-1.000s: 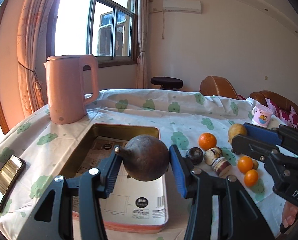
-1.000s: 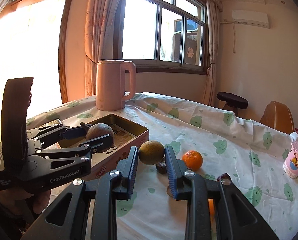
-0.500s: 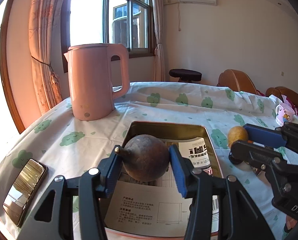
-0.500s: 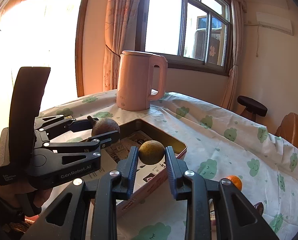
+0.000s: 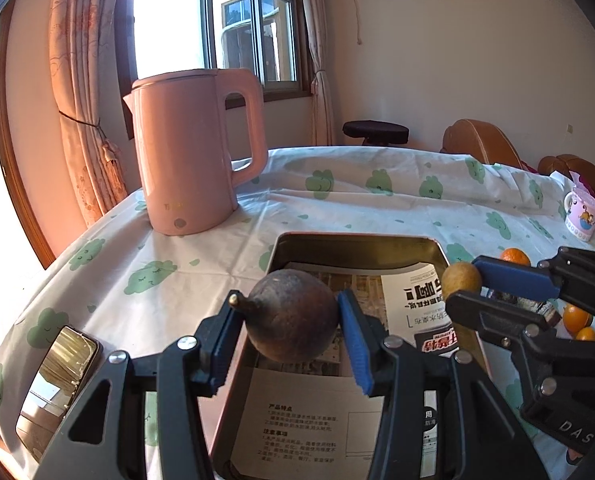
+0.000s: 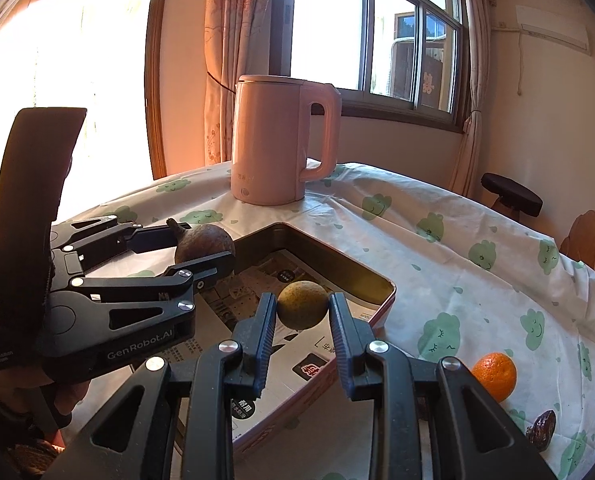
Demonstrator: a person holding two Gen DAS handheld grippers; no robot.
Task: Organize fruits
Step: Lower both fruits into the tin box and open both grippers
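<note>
While the left claw (image 5: 289, 320) pinches a dark brown round fruit with a short stem (image 5: 291, 314) above the near left part of the rectangular gold-lined metal tin (image 5: 357, 246), the right claw (image 6: 301, 318) pinches a smaller yellow-green round fruit (image 6: 302, 305) over the tin's right side. Printed paper sheets (image 5: 313, 424) line the tin. A bright orange tangerine (image 6: 494, 376) lies on the cloud-patterned tabletop (image 6: 437, 264), right of the tin. Beyond stands a pink electric kettle (image 5: 195, 152).

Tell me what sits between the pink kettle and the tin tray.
Nothing: only bare cloud-print tablecloth runs from the kettle to the tray's far rim, clear in both wrist views.
</note>
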